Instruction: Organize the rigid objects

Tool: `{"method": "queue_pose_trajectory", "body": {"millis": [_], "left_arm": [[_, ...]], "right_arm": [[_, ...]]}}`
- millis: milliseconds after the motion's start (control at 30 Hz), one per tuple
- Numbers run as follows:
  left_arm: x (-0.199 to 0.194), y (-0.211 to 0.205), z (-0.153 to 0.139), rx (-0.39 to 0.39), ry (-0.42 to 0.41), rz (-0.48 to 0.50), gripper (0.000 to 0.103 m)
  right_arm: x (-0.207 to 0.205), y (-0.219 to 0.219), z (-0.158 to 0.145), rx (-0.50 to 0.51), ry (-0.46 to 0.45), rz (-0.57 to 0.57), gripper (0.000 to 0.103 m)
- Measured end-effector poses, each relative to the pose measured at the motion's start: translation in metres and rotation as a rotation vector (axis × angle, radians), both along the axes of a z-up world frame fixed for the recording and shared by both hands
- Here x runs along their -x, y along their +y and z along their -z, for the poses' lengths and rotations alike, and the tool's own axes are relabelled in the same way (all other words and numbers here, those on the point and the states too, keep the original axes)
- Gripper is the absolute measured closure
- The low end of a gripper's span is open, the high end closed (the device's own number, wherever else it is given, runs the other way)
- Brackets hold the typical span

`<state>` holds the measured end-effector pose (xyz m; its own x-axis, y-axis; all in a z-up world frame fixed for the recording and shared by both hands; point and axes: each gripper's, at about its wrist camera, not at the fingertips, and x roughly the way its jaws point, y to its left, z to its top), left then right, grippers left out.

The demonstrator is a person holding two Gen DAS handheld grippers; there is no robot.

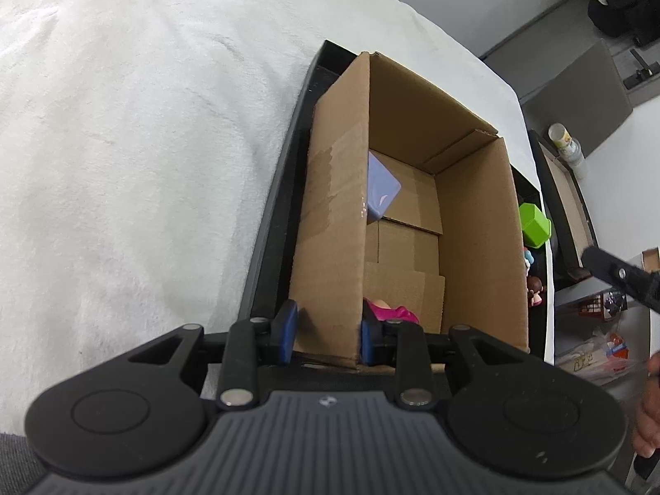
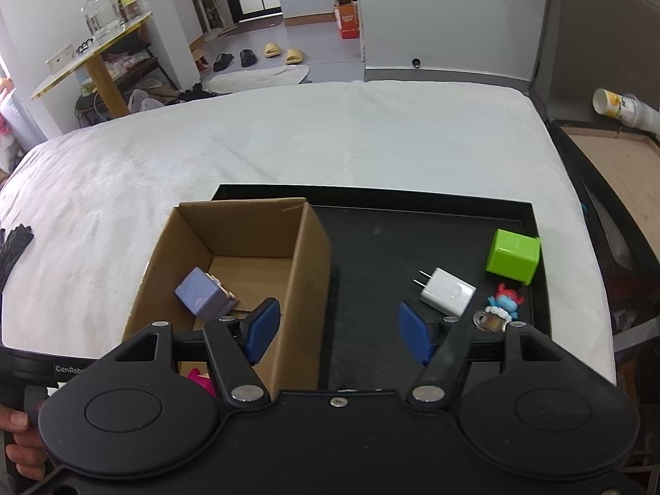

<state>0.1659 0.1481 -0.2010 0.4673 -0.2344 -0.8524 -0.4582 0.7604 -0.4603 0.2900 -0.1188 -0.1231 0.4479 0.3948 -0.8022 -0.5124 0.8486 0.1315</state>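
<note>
- The left tool [image 1: 328, 336] has its blue pads pinching the near-left wall of the cardboard box [image 1: 478, 247], one pad outside and one inside, so it steadies the box.
- The right tool [image 2: 338, 330] is spread with nothing between its pads; it hangs over the box's right wall and the black tray [image 2: 371, 255].
- The loose things lie to the right of the right tool on the tray floor: nearest, a white plug charger [image 2: 447, 292], just beyond the right pad and slightly farther off.
- The charger lies flat with its long axis running diagonally, prongs toward the far left, body toward the near right; I judge a grasp across its short sides would need the tool turned to match.
- Right of it are a small blue-and-red figurine [image 2: 506, 300], with a brown-and-silver trinket [image 2: 489, 321] touching it on the near side, and farther off a green cube [image 2: 513, 256] near the tray's right wall.
- The right hand is clearly the nearer one; the left is occupied on the far side of the box.
- Inside the box already: a lilac cube [image 2: 202, 295] tilted against the left wall and something pink [image 1: 392, 311] at the near end.
- Readable writing: only "GenRob…" on the left tool's body [image 2: 70, 369], cut off; a label on a cup [image 2: 618, 105] off the bed is too small to read.
</note>
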Motion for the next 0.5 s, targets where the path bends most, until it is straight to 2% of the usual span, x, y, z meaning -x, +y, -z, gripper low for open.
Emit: {"method": "queue_pose_trajectory", "body": {"millis": [300,333,433,500], "left_arm": [[-0.004,-0.007,-0.004,-0.052,0.022,0.009,0.075],[-0.004,-0.007,-0.004,-0.056,0.024,0.008,0.075],[-0.006,-0.010,-0.004,-0.068,0.032,0.007,0.075],[-0.007,-0.012,-0.004,-0.076,0.037,0.007,0.075]], "right_arm": [[-0.005,-0.033,0.002,-0.018,-0.004,0.037,0.039],[-0.006,-0.036,0.003,-0.022,-0.003,0.042,0.038],[-0.008,-0.046,0.005,-0.037,0.001,0.049,0.026],[-0.008,-0.051,0.006,-0.044,-0.002,0.053,0.025]]}}
